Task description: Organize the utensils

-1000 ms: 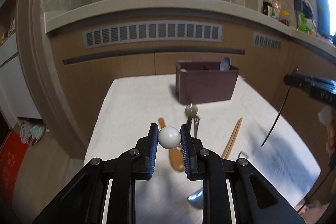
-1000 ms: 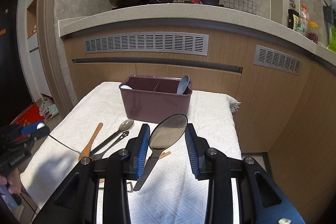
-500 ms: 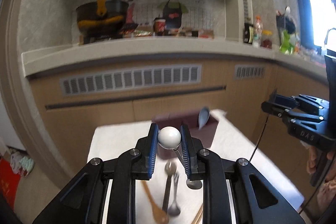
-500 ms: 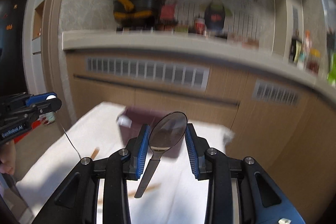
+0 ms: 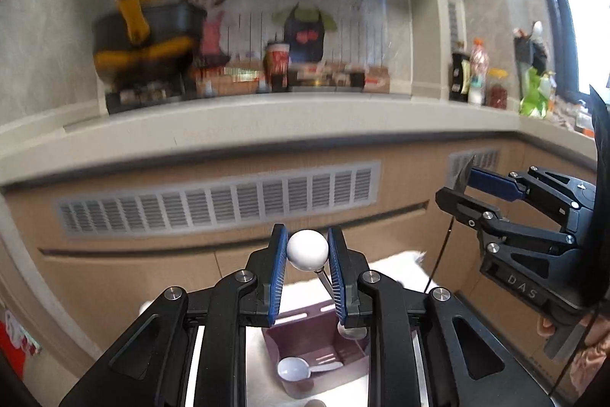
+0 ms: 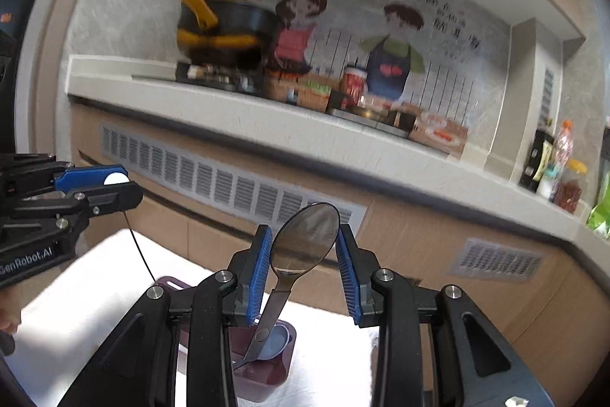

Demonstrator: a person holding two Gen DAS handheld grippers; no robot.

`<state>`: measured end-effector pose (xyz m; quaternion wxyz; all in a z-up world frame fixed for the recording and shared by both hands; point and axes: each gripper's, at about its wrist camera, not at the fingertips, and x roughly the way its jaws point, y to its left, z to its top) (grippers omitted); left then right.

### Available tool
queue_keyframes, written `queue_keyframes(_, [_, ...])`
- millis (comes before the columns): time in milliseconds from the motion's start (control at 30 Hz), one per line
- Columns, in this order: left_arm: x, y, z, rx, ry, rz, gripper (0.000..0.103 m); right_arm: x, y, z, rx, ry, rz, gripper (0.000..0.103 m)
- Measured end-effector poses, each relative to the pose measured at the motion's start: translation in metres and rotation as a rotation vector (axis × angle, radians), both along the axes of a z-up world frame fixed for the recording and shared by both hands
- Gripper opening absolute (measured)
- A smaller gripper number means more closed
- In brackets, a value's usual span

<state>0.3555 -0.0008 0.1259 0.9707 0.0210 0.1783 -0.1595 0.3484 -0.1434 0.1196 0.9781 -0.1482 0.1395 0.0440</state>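
— Well, what has each claw got, nearest first?

— Closest in the left wrist view, the left gripper is pinching a white ball-shaped utensil end between its blue pads; a thin metal stem runs down from the ball toward the organizer. In the right wrist view the right gripper has a metal spoon between its pads, bowl up, handle slanting down. The left pad touches the bowl's edge; a sliver of gap shows at the right pad, so I cannot tell how firm that grip is.

— And below them?

— A maroon utensil organizer sits on a white towel-covered table, under both claws. One compartment holds a pale blue spoon; the same spoon shows behind the metal handle in the right view.

— Farther back?

— Wooden cabinet fronts with a long vent grille, then the countertop carrying a black-and-yellow pot, blurred, and bottles toward its right end.
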Motion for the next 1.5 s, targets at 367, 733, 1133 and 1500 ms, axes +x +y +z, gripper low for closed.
queue_keyframes(367, [0.042, 0.006, -0.057, -0.017, 0.157, 0.008, 0.032, 0.040, -0.015, -0.051, 0.074, 0.157, 0.022, 0.075])
queue_keyframes(733, [-0.031, 0.058, -0.105, -0.028, 0.241, 0.125, 0.051, -0.024, -0.035, -0.063, 0.163, 0.090, 0.005, 0.103])
queue_keyframes(1133, [-0.120, 0.101, -0.184, -0.059, 0.471, 0.198, 0.057, -0.101, 0.036, -0.150, -0.172, 0.315, 0.198, 0.103])
queue_keyframes(1500, [-0.152, 0.091, -0.208, -0.054, 0.529, 0.139, 0.064, -0.125, 0.078, -0.207, -0.192, 0.530, 0.323, 0.103])
